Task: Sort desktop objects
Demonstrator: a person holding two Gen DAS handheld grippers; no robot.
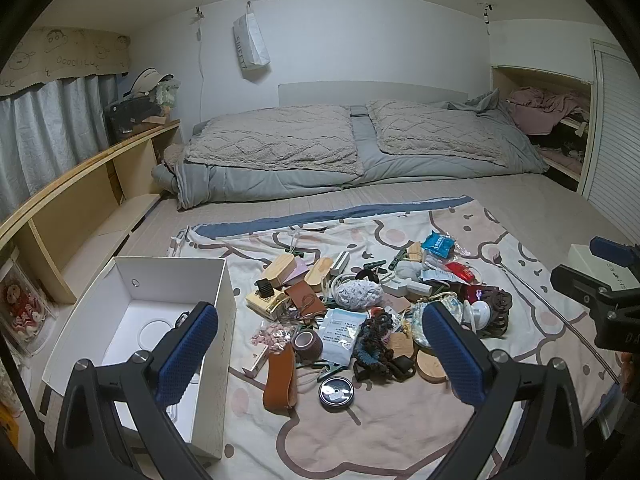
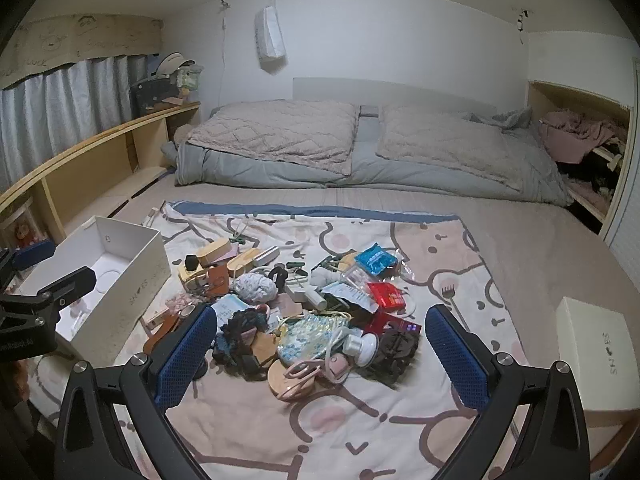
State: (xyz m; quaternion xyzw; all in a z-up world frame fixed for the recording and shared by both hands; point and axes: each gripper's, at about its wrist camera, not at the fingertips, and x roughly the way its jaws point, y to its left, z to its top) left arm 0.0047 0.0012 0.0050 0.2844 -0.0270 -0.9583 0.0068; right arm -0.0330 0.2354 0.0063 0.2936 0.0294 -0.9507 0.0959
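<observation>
Both tongs, left (image 1: pixel 320 354) and right (image 2: pixel 320 350), hang wide and empty just short of the heap of small desktop objects (image 1: pixel 372 308) on the cartoon-print blanket (image 1: pixel 360 440) spread over the bed. Nearest, the round metal-rimmed tin (image 1: pixel 335 389) looks slick, best pinched across its rim; the tan leather strap (image 1: pixel 280 376) and dark knitted scrunchie (image 1: pixel 374 346) are soft, light and forgiving. Farther off, overlapping packets and cords hide one another, and the open white cardboard box (image 1: pixel 224 280) at left is partly cut off.
</observation>
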